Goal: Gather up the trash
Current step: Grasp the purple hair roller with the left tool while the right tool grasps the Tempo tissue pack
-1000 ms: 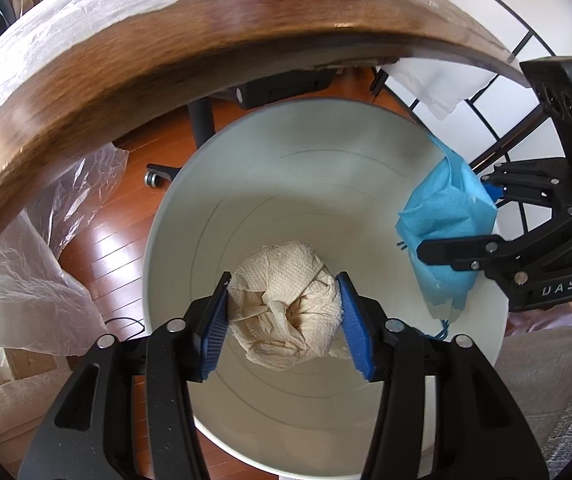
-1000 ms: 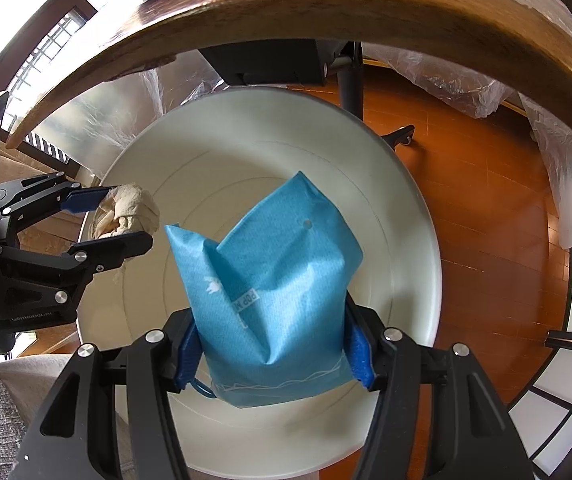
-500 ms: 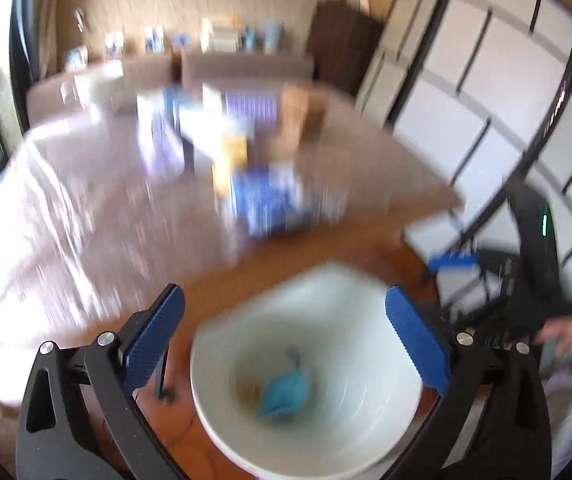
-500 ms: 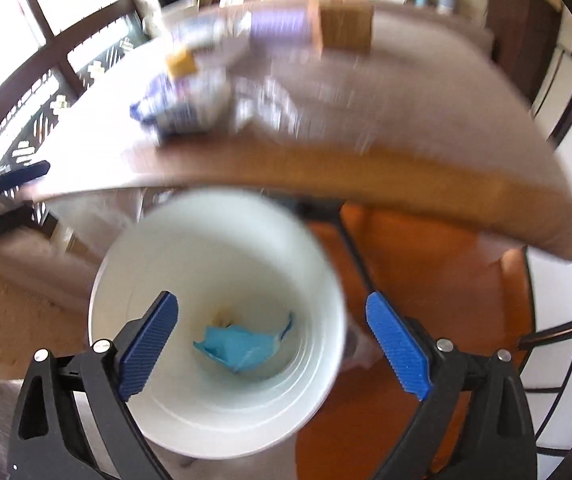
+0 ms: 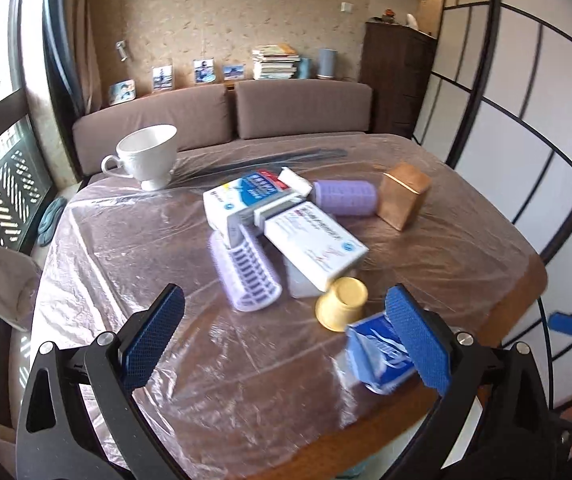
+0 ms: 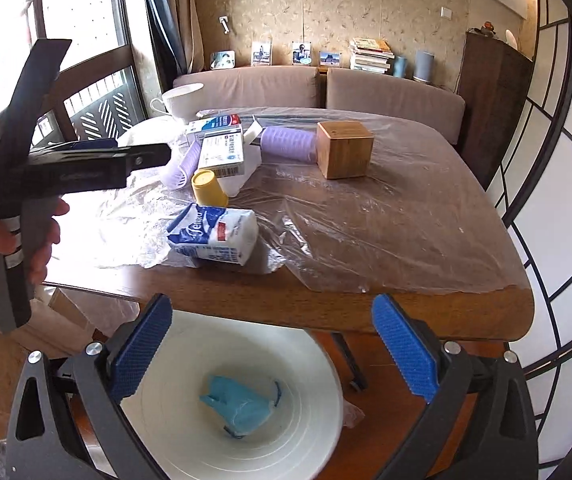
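Note:
A white bin (image 6: 309,420) stands on the floor under the table's near edge, with a crumpled blue mask (image 6: 242,400) at its bottom. My right gripper (image 6: 272,350) hangs above the bin; its jaws are still opening and nothing is between them. My left gripper (image 5: 286,336) is open and empty over the table's near part, its right pad in front of a blue and white tissue pack (image 5: 377,356). A yellow paper cup (image 5: 343,304) lies tipped beside the pack. In the right wrist view a hand (image 6: 2,240) holds the left gripper (image 6: 146,156) at the far left.
The wooden table (image 6: 325,304) lies under a plastic sheet. On it are two white medicine boxes (image 5: 309,240), purple hair rollers (image 5: 250,276), a wooden box (image 6: 343,148) and a white teacup (image 5: 150,156). A brown sofa (image 5: 297,108) runs behind, with sliding screens on the right.
Both grippers opened and let the paper wad and the blue mask fall into the bin. Both then rose and tilted up, so the tabletop has come into view.

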The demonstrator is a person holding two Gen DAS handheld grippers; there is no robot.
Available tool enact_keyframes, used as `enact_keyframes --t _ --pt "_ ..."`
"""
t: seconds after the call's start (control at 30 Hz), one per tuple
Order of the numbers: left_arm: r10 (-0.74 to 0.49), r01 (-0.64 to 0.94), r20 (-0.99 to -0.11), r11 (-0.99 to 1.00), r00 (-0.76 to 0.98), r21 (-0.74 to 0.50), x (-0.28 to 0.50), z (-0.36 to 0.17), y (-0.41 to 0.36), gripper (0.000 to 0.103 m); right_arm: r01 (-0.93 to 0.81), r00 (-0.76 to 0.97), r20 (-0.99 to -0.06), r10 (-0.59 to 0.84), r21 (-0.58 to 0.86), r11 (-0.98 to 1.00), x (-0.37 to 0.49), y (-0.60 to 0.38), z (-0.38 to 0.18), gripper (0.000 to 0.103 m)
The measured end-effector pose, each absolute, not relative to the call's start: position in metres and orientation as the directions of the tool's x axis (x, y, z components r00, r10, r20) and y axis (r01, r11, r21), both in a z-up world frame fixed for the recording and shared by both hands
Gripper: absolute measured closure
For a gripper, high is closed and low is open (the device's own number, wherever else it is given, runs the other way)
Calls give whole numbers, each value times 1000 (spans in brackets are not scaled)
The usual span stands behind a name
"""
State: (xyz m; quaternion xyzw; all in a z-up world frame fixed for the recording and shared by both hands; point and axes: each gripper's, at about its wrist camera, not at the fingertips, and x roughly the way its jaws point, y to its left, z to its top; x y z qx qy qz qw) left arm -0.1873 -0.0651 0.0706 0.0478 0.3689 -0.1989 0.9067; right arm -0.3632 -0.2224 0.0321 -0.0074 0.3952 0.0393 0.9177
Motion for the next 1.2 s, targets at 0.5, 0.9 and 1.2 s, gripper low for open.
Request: enact_keyframes --t 0.5,0.9,1.2 --pt "-276 315 -759 944 590 -98 -160 43 -33 2 -87 667 -731 141 112 990 -326 -211 15 4" --pt "-262 379 -772 925 579 -29 -136 31 -56 2 -116 674 -727 134 75 990 -297 -204 4 4" --pt "-247 341 -789 939 563 -51 -108 18 -60 2 -160 666 -729 157 66 985 -283 -180 -6 5"
